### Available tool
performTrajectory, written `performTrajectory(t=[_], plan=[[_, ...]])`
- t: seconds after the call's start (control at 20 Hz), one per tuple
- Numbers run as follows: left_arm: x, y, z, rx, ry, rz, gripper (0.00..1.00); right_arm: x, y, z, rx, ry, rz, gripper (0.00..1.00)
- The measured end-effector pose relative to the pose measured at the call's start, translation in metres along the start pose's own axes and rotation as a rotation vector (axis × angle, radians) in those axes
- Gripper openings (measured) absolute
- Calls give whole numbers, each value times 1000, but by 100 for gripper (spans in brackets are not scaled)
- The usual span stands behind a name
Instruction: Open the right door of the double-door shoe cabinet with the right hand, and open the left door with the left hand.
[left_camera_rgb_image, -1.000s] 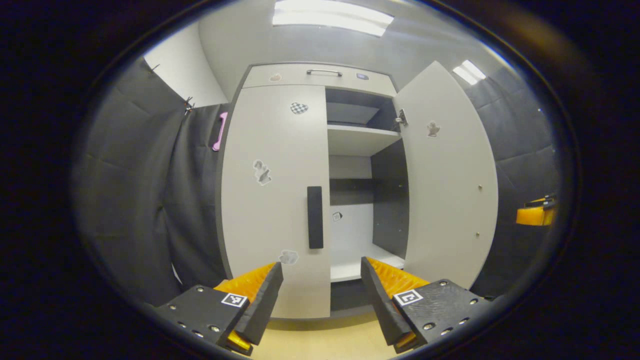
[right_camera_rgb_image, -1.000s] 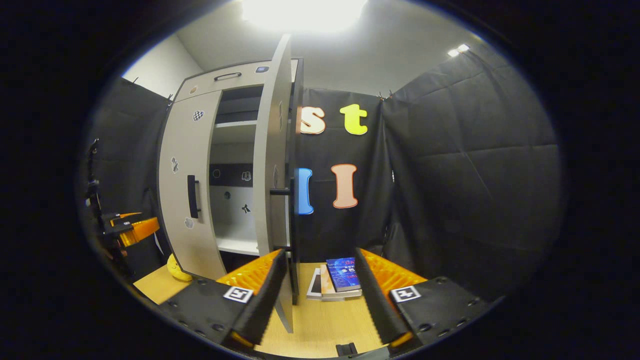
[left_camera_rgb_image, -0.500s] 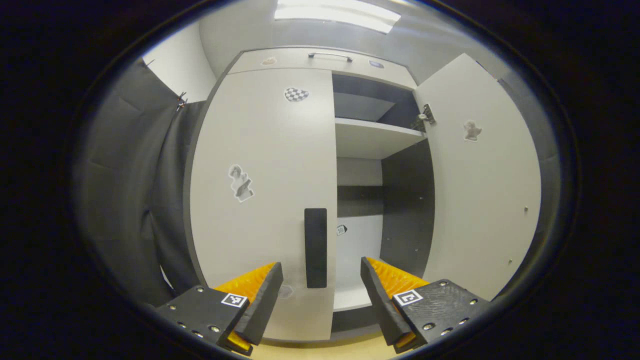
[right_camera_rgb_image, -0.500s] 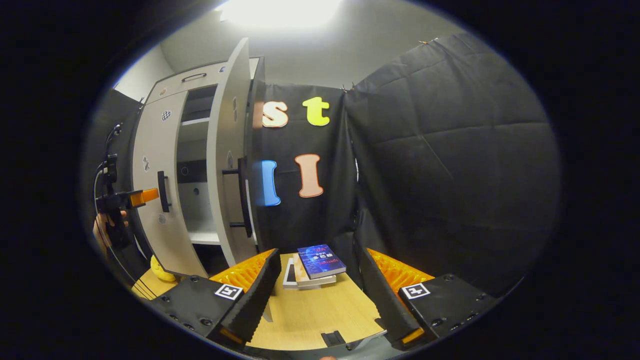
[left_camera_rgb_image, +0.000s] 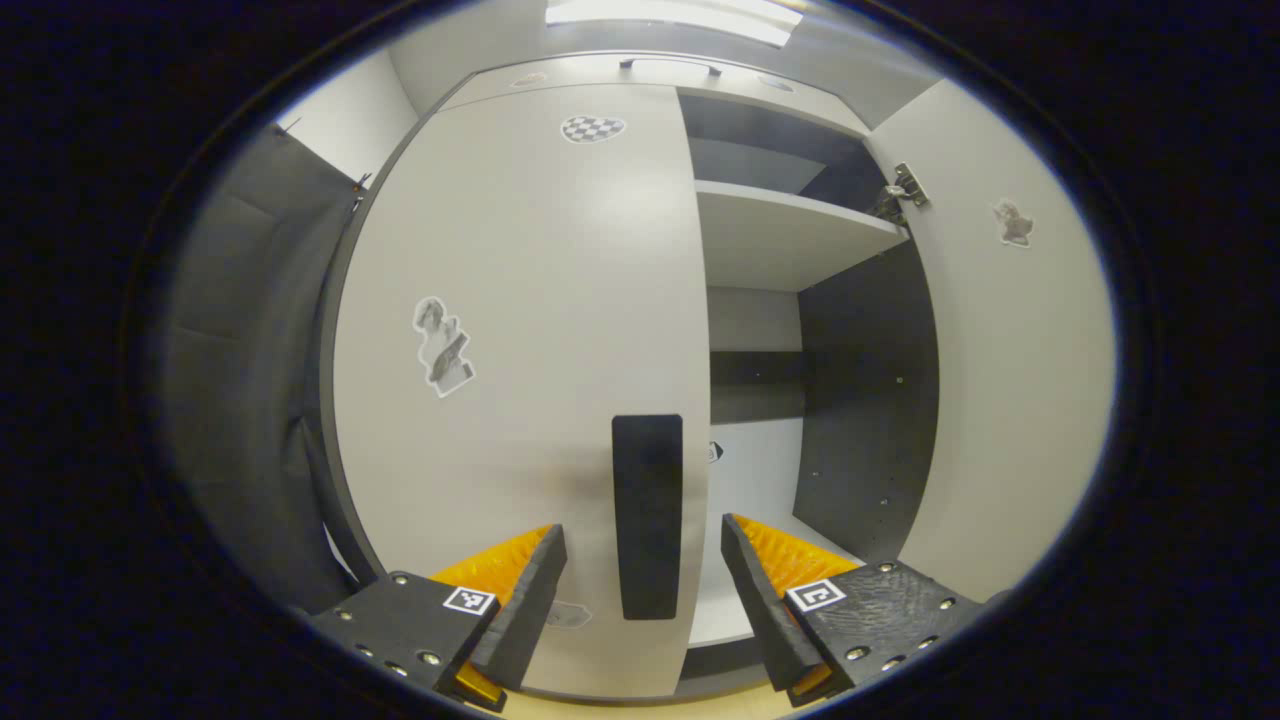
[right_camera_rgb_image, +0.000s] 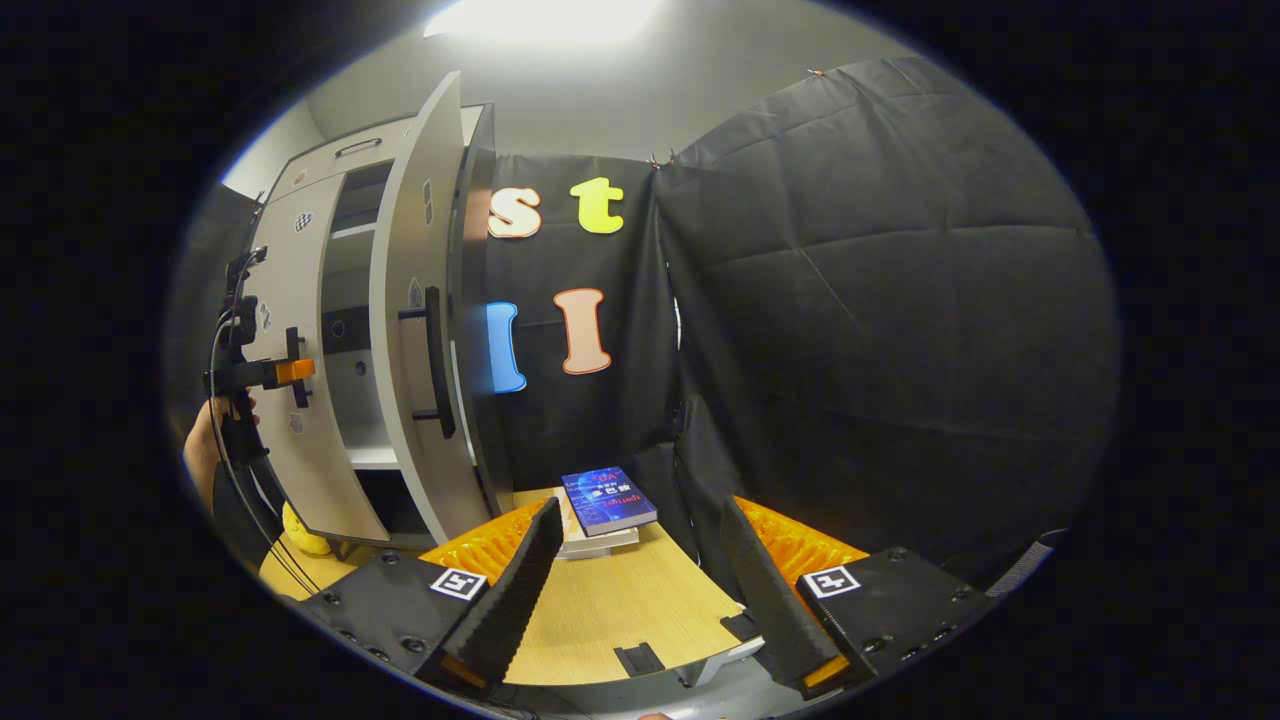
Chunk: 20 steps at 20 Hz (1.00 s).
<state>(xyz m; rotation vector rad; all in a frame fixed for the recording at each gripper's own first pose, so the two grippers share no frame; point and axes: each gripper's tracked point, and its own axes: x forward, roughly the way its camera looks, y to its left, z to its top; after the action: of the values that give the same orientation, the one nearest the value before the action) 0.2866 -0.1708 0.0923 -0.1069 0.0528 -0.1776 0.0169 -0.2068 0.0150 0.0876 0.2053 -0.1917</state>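
No brand or readable writing shows on the shoe cabinet (left_camera_rgb_image: 620, 75); its pale, smooth panels carry only small picture stickers, among them a checkered one (left_camera_rgb_image: 592, 128) near the top of the left door (left_camera_rgb_image: 520, 330). A blue book (right_camera_rgb_image: 608, 497) lies on a small stack on the wooden worktop (right_camera_rgb_image: 620, 610), its cover text too small to read. In the left gripper view the left gripper (left_camera_rgb_image: 643, 560) points straight at the closed left door, jaws spread wide, with the flat, dark, upright bar of the left door's handle (left_camera_rgb_image: 647, 515) standing between the two fingers; whether either finger touches it cannot be told. The right door (left_camera_rgb_image: 1010, 380) stands swung open, showing a pale shelf (left_camera_rgb_image: 790, 235) and dark inner walls. In the right gripper view the right gripper (right_camera_rgb_image: 635, 570) hovers low over the worktop, jaws wide and holding nothing, aimed toward the black cloth wall and well apart from the open right door and its dark bar handle (right_camera_rgb_image: 433, 362). At the far left of that view a hand (right_camera_rgb_image: 205, 450) holds the left gripper up against the left door.
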Motion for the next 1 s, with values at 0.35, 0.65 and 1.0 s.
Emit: performTrajectory(t=[0.35,0.65,1.0], plan=[[12,3,-9,0,23,27,42,-3,-8,-2,-4,0,-8,99],[10,-1,-13,13,32,-15,24,-4,2,-6,2,6,28,96],[-1,1,-16,-11,48,-63,13,-3,23,-2,3,-1,85,98]])
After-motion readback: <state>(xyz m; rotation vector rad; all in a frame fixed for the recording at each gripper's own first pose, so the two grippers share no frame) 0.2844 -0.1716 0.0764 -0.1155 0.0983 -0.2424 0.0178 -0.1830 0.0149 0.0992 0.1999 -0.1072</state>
